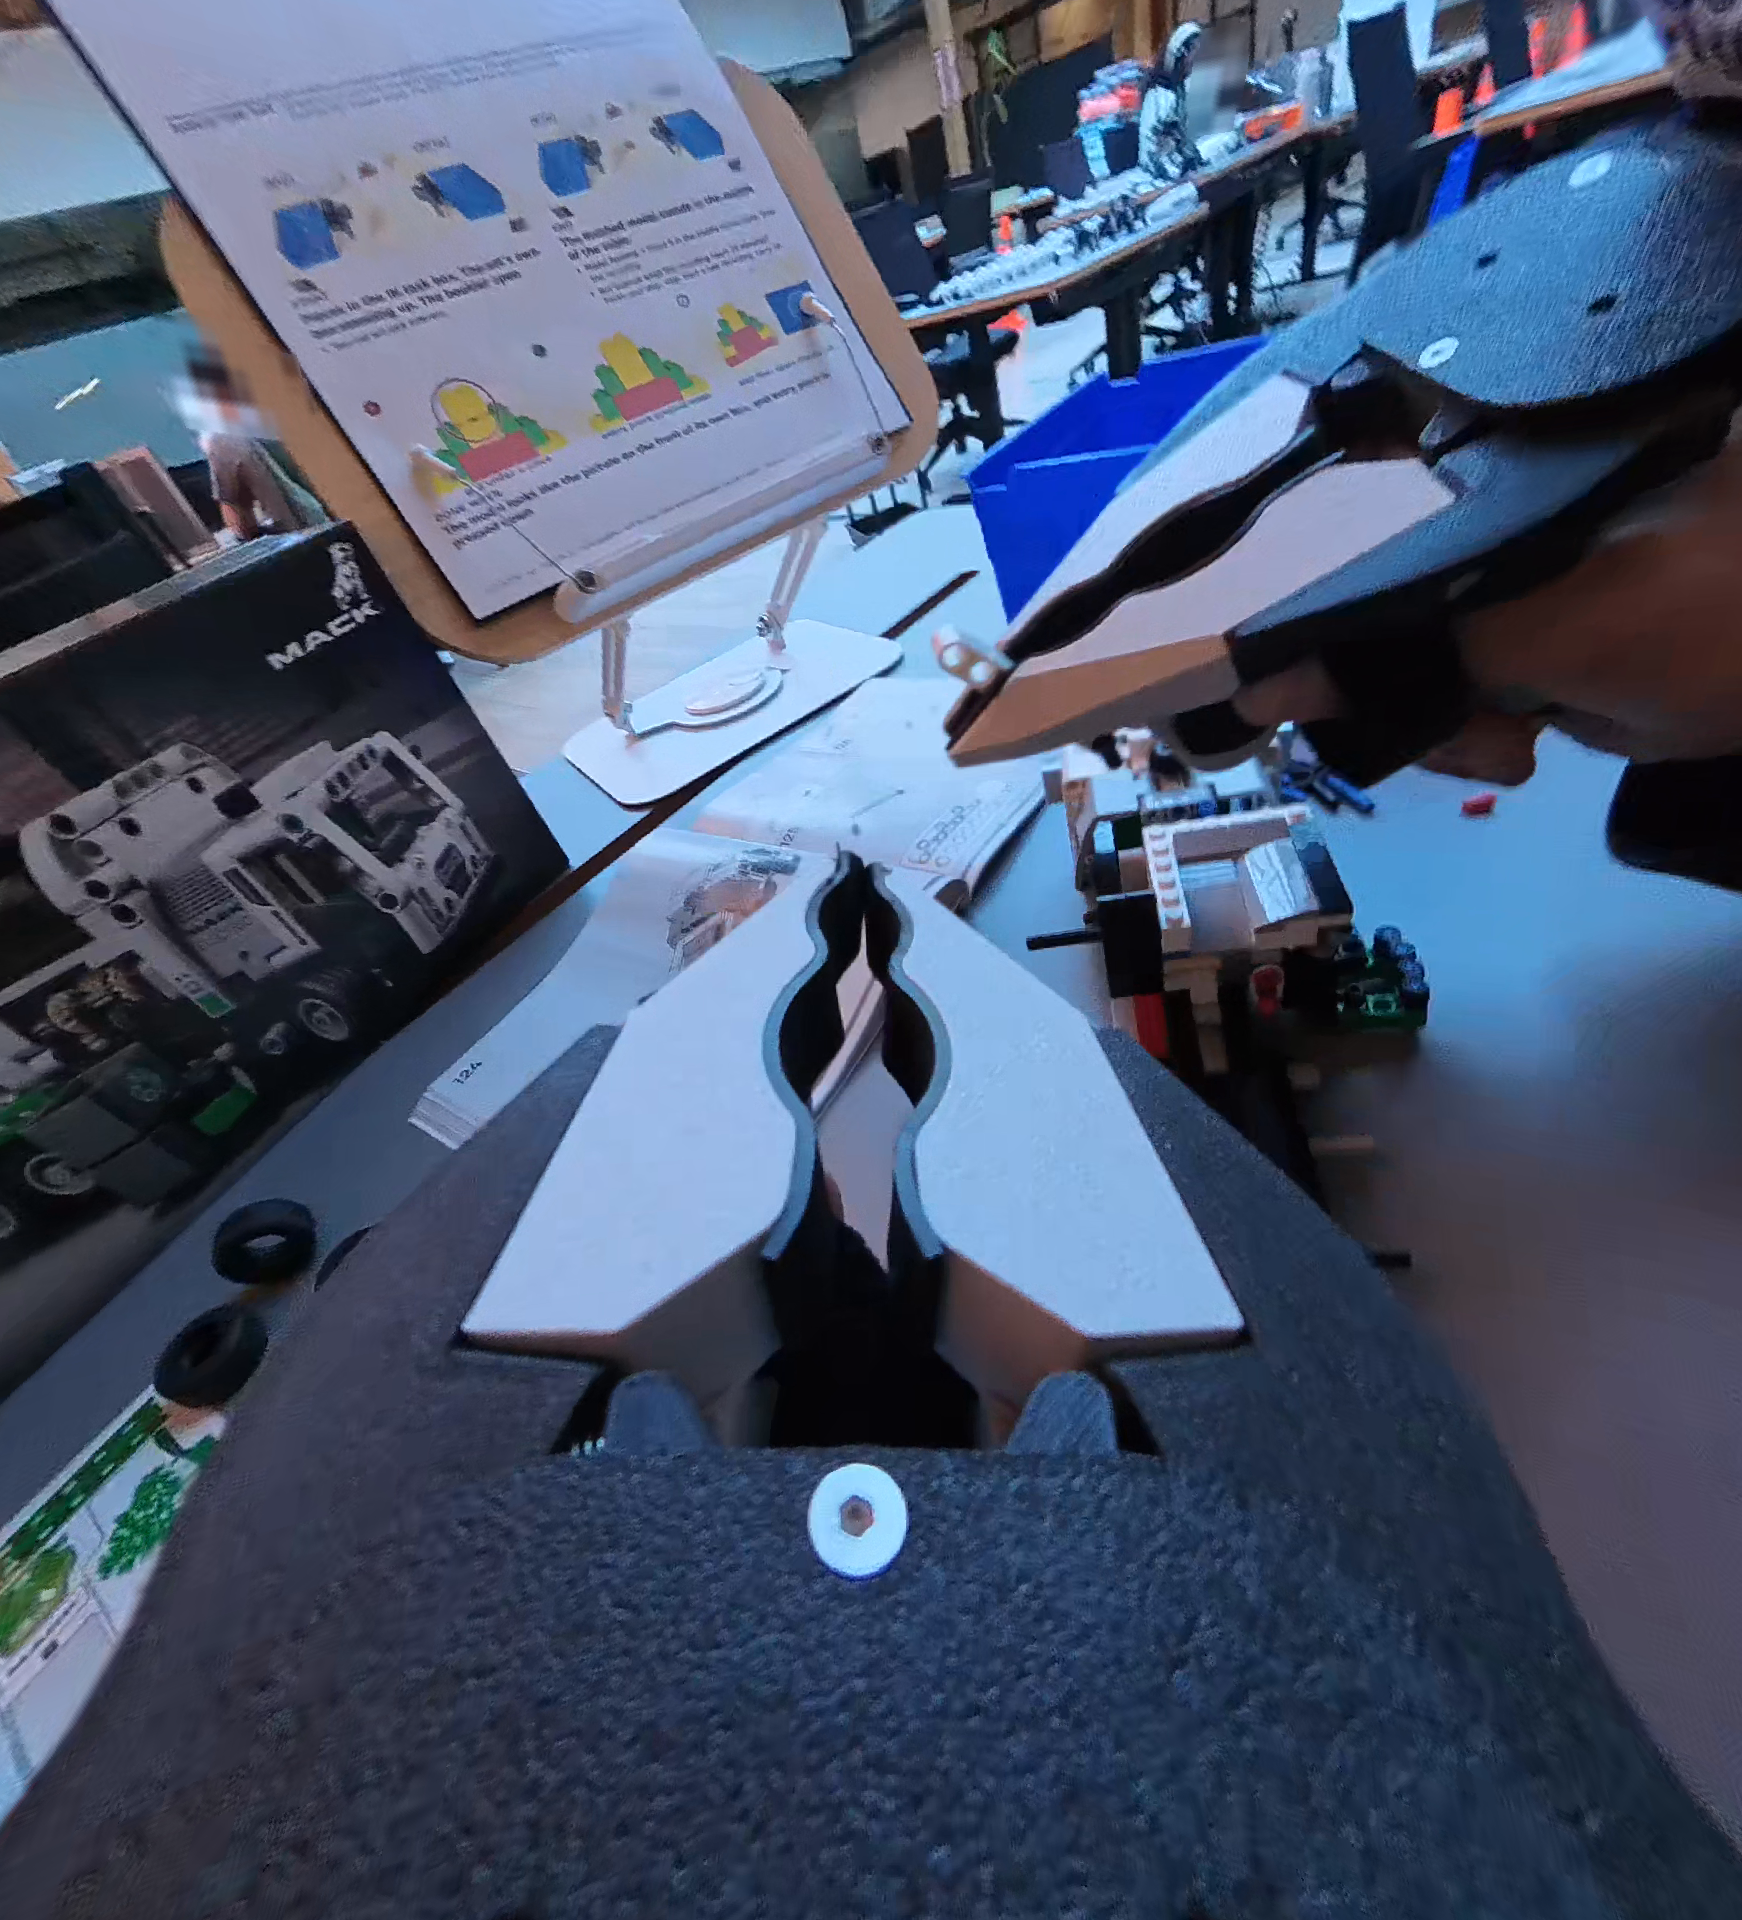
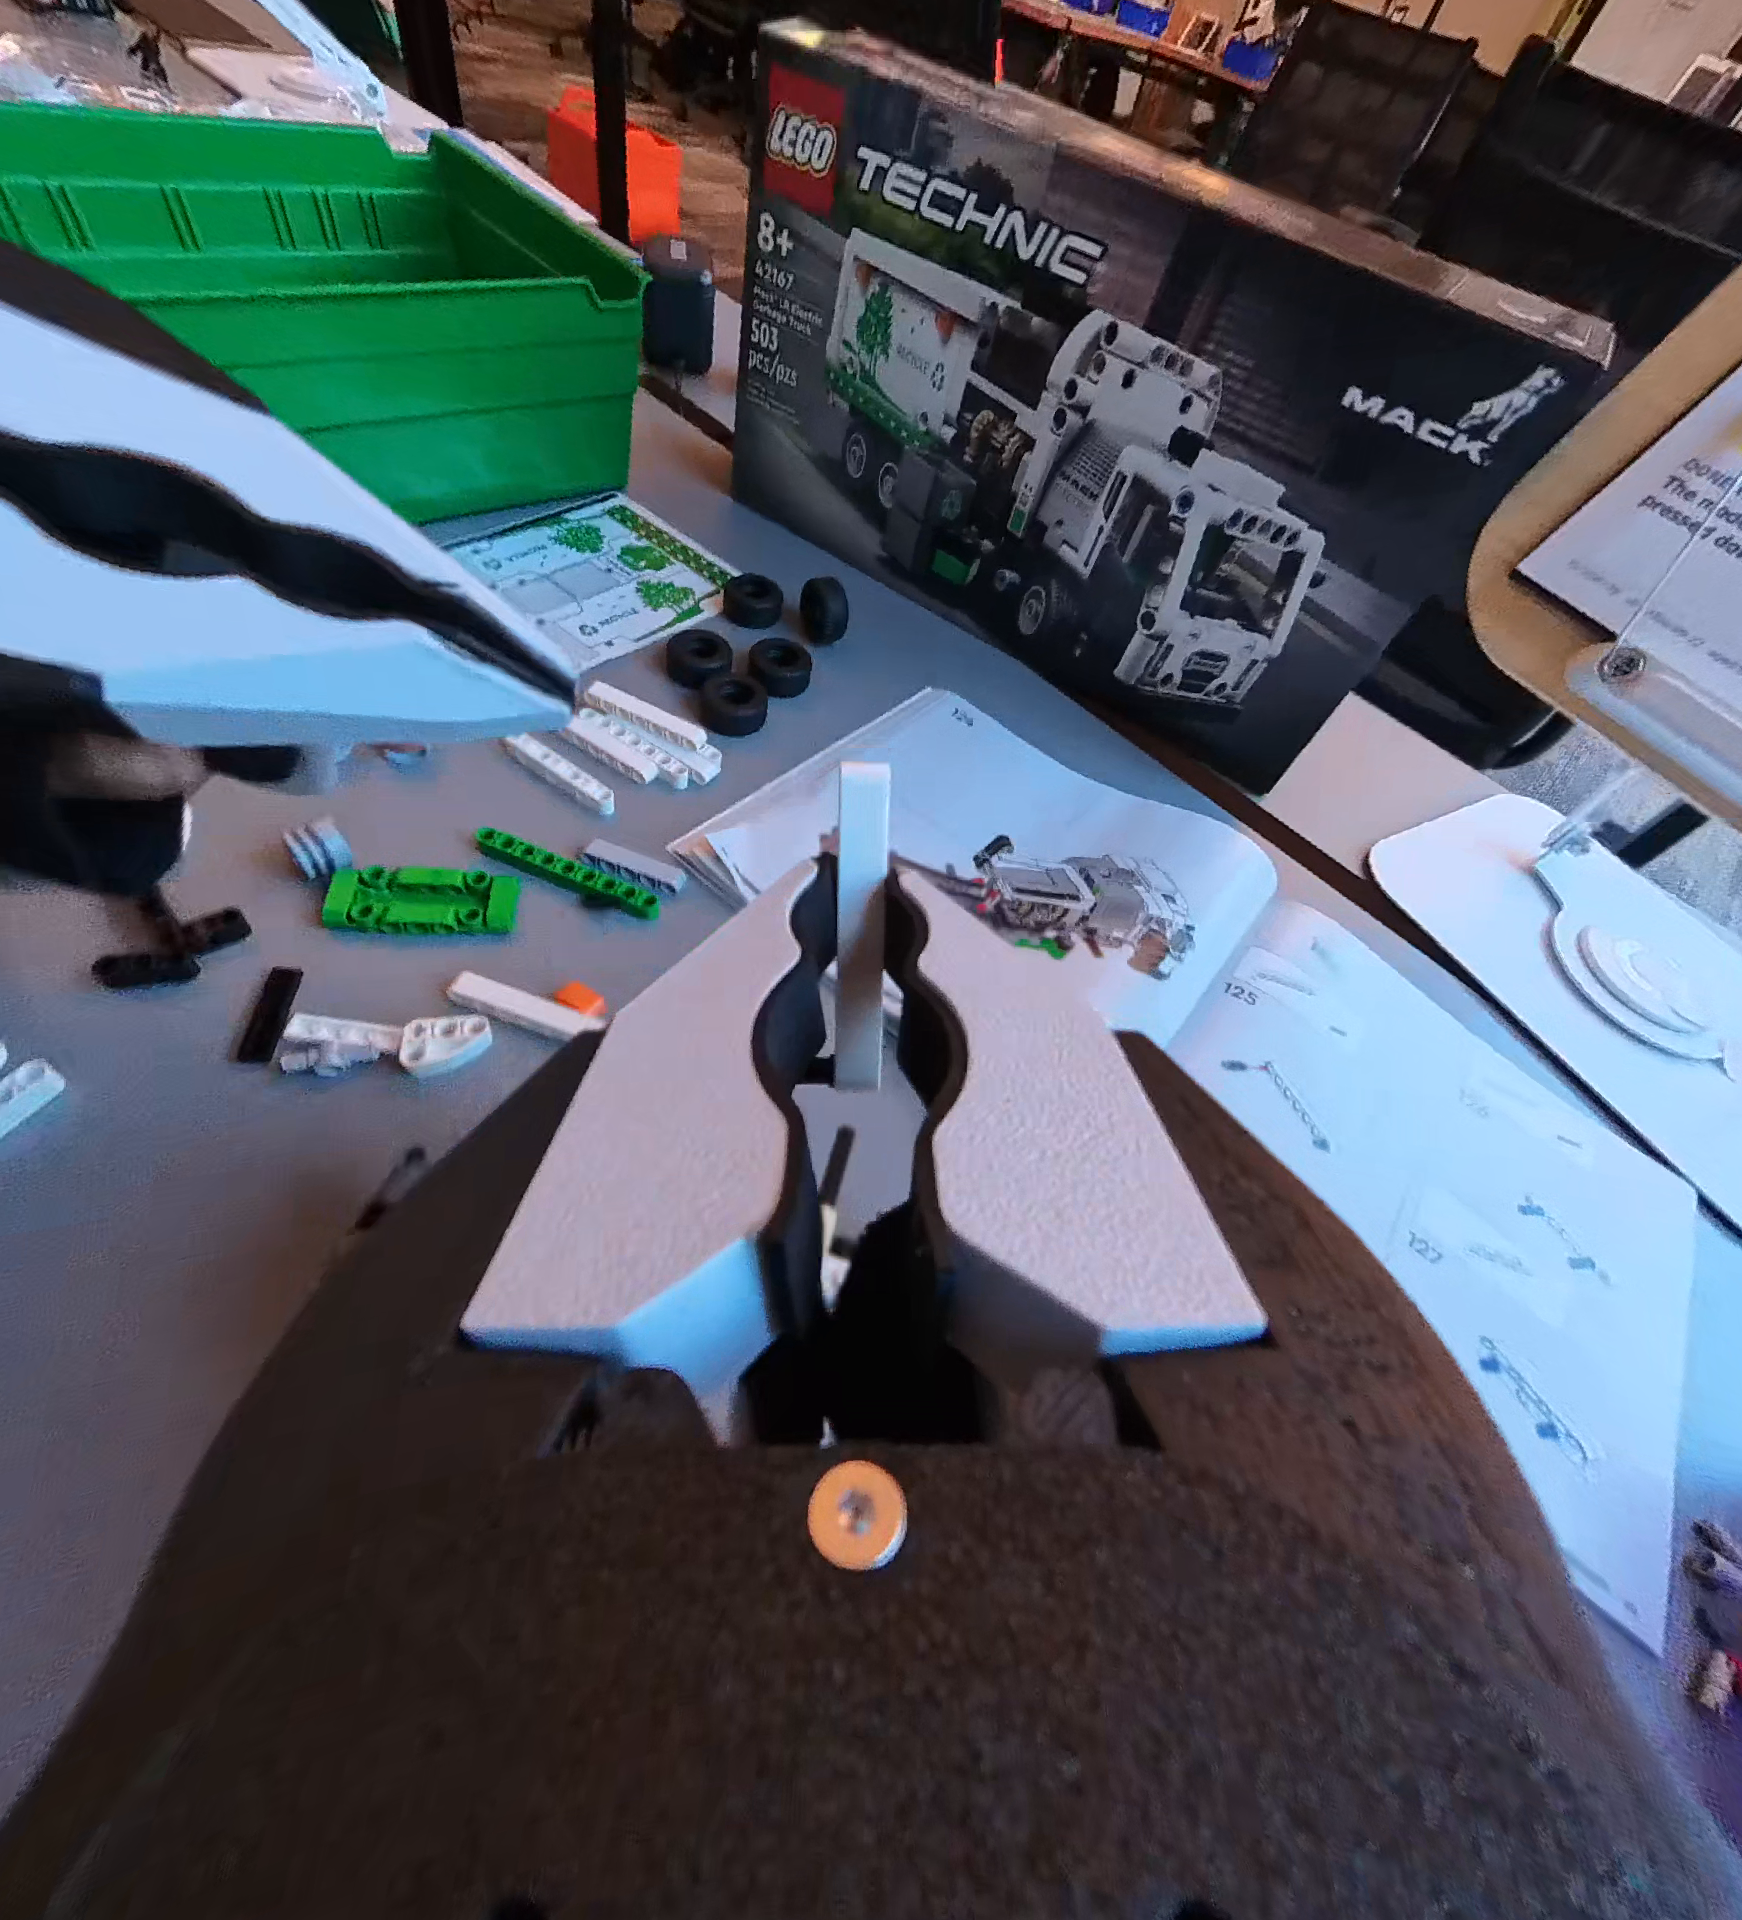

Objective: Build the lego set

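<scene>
My right gripper [image 2: 859, 875] is shut on a thin white Lego beam [image 2: 865, 821] that stands up between its tips, above the open instruction booklet [image 2: 1054, 821]. In the left wrist view the right gripper [image 1: 971, 675] hangs over the partly built white and black model [image 1: 1220, 914], with the white beam [image 1: 962, 649] poking from its tips. My left gripper [image 1: 862, 873] is shut with nothing between its tips; it also shows in the right wrist view [image 2: 555, 686], above the loose parts. Loose white beams [image 2: 618, 738], a green frame piece [image 2: 420, 899] and black tyres [image 2: 753, 655] lie on the grey table.
The Lego set box [image 2: 1106, 416] stands at the back of the table. A green bin [image 2: 327, 291] is at the far left and a blue bin [image 1: 1075, 478] behind the model. A sheet on a wooden stand [image 1: 534, 312] and a sticker sheet [image 2: 586, 571] are nearby. My right fingertips sit around 6 centimetres from my left ones.
</scene>
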A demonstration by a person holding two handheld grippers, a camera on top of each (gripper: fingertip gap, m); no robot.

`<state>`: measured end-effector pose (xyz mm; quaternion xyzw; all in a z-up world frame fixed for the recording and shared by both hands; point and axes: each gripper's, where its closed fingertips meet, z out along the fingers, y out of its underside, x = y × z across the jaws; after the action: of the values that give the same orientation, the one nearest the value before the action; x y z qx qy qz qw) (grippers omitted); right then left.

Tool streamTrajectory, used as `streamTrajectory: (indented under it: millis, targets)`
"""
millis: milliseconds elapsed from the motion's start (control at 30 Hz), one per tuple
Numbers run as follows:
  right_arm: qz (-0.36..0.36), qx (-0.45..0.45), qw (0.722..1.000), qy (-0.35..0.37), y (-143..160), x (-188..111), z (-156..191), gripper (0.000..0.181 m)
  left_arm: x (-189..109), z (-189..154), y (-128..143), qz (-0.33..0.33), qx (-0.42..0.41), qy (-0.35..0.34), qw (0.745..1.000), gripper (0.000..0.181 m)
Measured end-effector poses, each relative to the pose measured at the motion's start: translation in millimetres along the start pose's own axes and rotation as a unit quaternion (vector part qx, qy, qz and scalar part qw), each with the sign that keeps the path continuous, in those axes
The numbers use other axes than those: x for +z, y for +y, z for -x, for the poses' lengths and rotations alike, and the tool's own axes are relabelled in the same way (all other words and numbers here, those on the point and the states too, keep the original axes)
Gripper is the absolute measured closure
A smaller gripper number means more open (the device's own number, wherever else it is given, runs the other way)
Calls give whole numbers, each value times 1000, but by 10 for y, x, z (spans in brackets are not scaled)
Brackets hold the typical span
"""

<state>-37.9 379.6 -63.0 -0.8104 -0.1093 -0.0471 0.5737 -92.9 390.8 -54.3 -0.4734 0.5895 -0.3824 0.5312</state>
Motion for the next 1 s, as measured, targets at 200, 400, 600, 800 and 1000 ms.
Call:
streamTrajectory:
  millis: [200, 400, 600, 800, 1000]
  targets:
    - [-17, -9, 999, -31, 209, -443, 189, 175, -203, 244, 316, 105, 16, 18, 994, 181]
    - [-41, -16, 996, -73, 406, -887, 545, 175, -245, 130, 931, 239, -37, 110, 964, 164]
    - [-63, 24, 994, -91, 543, -1169, 593, 175, 72, 34, 1247, 322, -100, 37, 941, 161]
    - [-71, 74, 988, -113, 687, -1239, 502, 175, 134, -38, 1334, 350, -123, 15, 929, 158]
    - [-82, 95, 984, -126, 687, -1283, 434, 175, 143, 91, 1425, 363, -125, -5, 923, 159]
